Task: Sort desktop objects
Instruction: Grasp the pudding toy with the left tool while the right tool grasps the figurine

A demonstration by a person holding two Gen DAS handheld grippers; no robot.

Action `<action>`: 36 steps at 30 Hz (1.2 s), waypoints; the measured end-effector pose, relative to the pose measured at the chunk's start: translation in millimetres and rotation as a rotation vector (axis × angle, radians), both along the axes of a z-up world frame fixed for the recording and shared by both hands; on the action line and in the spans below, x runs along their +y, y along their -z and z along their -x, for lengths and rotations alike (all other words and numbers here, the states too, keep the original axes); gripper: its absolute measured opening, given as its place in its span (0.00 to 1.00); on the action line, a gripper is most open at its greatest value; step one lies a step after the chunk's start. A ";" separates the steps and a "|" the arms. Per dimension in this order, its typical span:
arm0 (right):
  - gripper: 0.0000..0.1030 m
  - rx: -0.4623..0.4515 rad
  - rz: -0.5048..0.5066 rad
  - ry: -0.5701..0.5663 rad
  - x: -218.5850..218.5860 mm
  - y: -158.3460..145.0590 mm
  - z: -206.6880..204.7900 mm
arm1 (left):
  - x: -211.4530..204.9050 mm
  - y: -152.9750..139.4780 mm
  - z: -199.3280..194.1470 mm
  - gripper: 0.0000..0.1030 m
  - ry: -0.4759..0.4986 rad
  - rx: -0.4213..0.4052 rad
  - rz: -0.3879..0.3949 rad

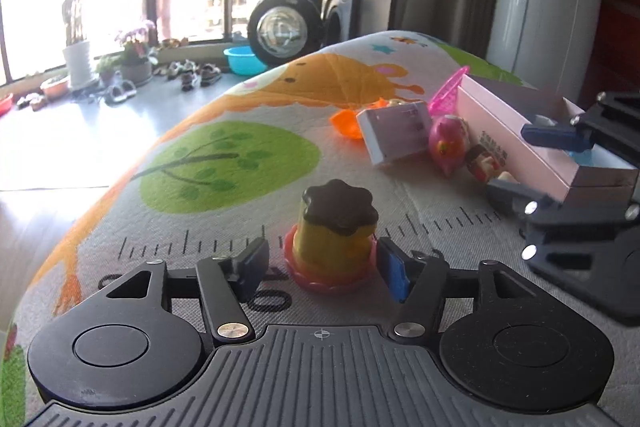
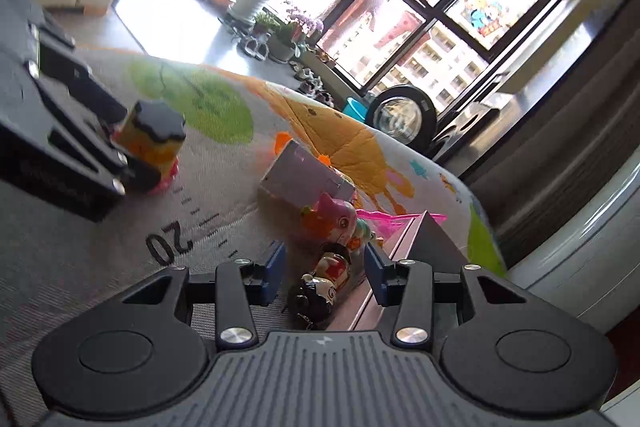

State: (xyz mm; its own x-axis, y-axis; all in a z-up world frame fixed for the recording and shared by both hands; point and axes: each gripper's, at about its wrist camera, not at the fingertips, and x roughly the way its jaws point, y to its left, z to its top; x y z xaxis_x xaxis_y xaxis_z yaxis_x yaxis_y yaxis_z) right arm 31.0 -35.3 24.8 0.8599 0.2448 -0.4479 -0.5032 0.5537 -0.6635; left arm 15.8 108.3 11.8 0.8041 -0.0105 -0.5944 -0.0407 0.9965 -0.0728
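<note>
Left gripper [image 1: 320, 263]: jaws partly apart, straddling toy pudding cup [image 1: 334, 231]. Right-hand blue pad [image 1: 394, 273] just beside or touching the pink frilled base; left-hand pad [image 1: 252, 261] clear of it, a gap showing. Not clamped. Cup upright on printed play mat [image 1: 224, 163], dead ahead between the fingertips, brown scalloped lid on top.

Right gripper [image 2: 325, 273]: jaws partly apart, framing small dark figurine [image 2: 314, 297], which lies on its side between the pads with room at both flanks. Not gripped. Right-hand pad [image 2: 378, 277] close against wall of pink box [image 2: 404, 239]; whether touching, cannot tell.

Ahead of right gripper, past the figurine: pink fish-like toy [image 2: 336, 223], grey-lilac carton [image 2: 304, 173], magenta net scoop [image 2: 390, 221], orange plastic piece [image 2: 282, 141], all crowded beside the box.

Step in hand, judged: seat each gripper on its item before lifting.

Handling notes:
- Centre left jaws on the yellow body of the cup, above the frill; closing on the flared base risks a slip or a tilt.
- Close evenly; one-sided contact likely to push the cup over.
- Keep right-hand pad off the box wall, else box gets pinched along with the figurine.
- Figurine glossy and rounded; take across its widest part, low to the mat.
- Lift straight up, clear of the neighbouring toys.
</note>
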 end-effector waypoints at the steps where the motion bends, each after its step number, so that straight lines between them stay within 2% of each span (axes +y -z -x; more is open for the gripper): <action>1: 0.41 -0.018 0.034 0.015 4.6 8.3 -1.2 | 0.9 -0.4 -0.3 0.70 0.000 -0.007 0.006; 2: 0.41 -0.022 0.058 0.031 8.9 14.7 -3.3 | 1.4 -0.2 -0.1 0.75 0.002 -0.012 0.009; 6: 0.29 0.006 0.109 0.093 18.3 28.8 -15.8 | 2.3 -0.7 3.4 0.81 0.008 -0.033 0.013; 10: 0.24 0.057 0.054 0.064 13.1 15.7 -2.2 | 3.3 -1.0 3.7 0.82 0.004 -0.032 0.020; 14: 0.20 0.214 -0.079 0.010 -22.2 -16.8 30.5 | 0.9 -1.1 3.2 0.82 0.009 -0.032 0.011; 15: 0.08 0.271 -0.114 0.009 -34.8 -24.5 35.1 | 0.2 -0.6 3.1 0.83 0.013 -0.033 0.006; 19: 0.07 0.485 -0.267 0.008 -84.5 -42.9 47.2 | -7.6 0.0 2.4 0.84 0.034 -0.028 -0.031; 21: 0.12 0.505 -0.353 0.026 -105.7 -49.4 47.7 | -12.2 -0.2 2.8 0.87 0.047 -0.024 -0.044; 22: 0.14 0.478 -0.379 0.050 -112.7 -50.1 47.0 | -14.4 -0.2 2.9 0.87 0.056 -0.019 -0.040; 24: 0.34 0.428 -0.412 0.104 -124.3 -51.3 35.1 | -19.9 0.1 3.0 0.88 0.084 -0.006 -0.026; 27: 0.35 0.424 -0.469 0.163 -133.4 -48.7 0.8 | -31.7 -1.5 5.7 0.91 0.117 -0.005 -0.047; 29: 0.36 0.421 -0.498 0.153 -132.1 -50.0 -14.2 | -35.6 -4.3 8.0 0.93 0.130 -0.013 -0.058; 32: 0.37 0.359 -0.502 0.157 -120.0 -48.9 -33.5 | -36.4 -8.4 10.0 0.93 0.118 -0.018 -0.071; 34: 0.44 0.395 -0.532 0.124 -111.1 -47.6 -40.1 | -32.7 -11.0 11.0 0.94 0.092 -0.020 -0.080; 36: 0.68 0.462 -0.551 0.053 -99.9 -44.1 -37.1 | -25.3 -13.2 12.1 0.94 0.061 -0.022 -0.072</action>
